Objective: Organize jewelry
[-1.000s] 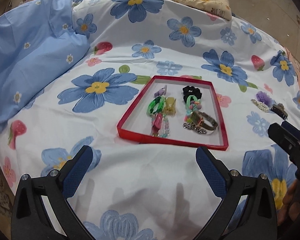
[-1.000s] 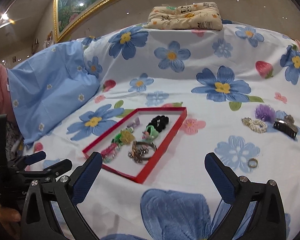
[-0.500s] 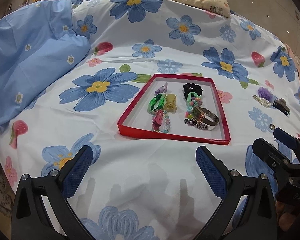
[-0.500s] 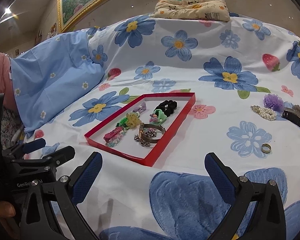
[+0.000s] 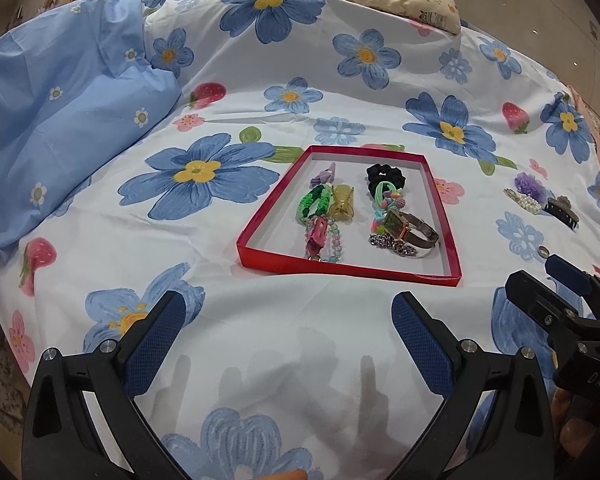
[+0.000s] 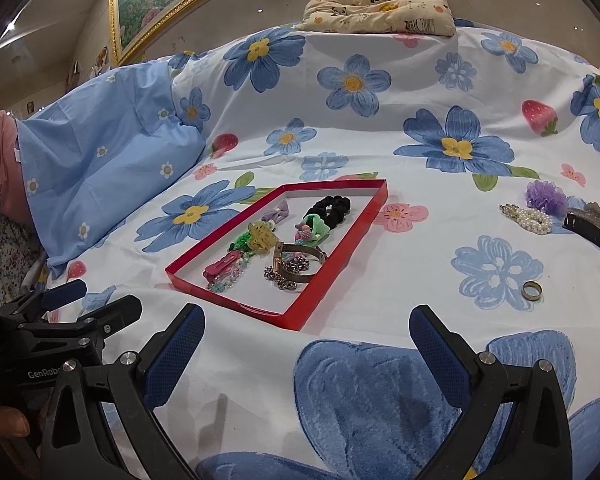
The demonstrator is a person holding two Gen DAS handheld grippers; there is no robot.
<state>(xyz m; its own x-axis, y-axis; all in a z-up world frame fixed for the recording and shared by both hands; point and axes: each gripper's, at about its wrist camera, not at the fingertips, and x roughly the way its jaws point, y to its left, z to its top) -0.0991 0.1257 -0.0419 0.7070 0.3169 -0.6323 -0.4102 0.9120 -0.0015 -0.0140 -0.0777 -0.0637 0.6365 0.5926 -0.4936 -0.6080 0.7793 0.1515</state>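
Observation:
A shallow red tray (image 5: 346, 272) (image 6: 332, 280) lies on the flowered bedsheet. It holds a black scrunchie (image 6: 332, 206), a watch (image 5: 410, 228), green and yellow hair clips, a pink clip and beaded bracelets. To its right on the sheet lie a gold ring (image 6: 532, 290), a pearl clip (image 6: 528, 216), a purple scrunchie (image 6: 546, 196) and a dark claw clip (image 6: 588, 222). My left gripper (image 5: 288, 326) is open and empty in front of the tray. My right gripper (image 6: 306, 340) is open and empty in front of the tray's near right corner.
A light blue pillow (image 5: 52, 116) lies at the left. A folded panda-print cushion (image 6: 380, 10) sits at the far end of the bed. A gold-framed picture (image 6: 160, 12) hangs behind.
Both grippers pulled back slightly from the tray and stayed open. The right gripper moved lower and nearer in the left wrist view.

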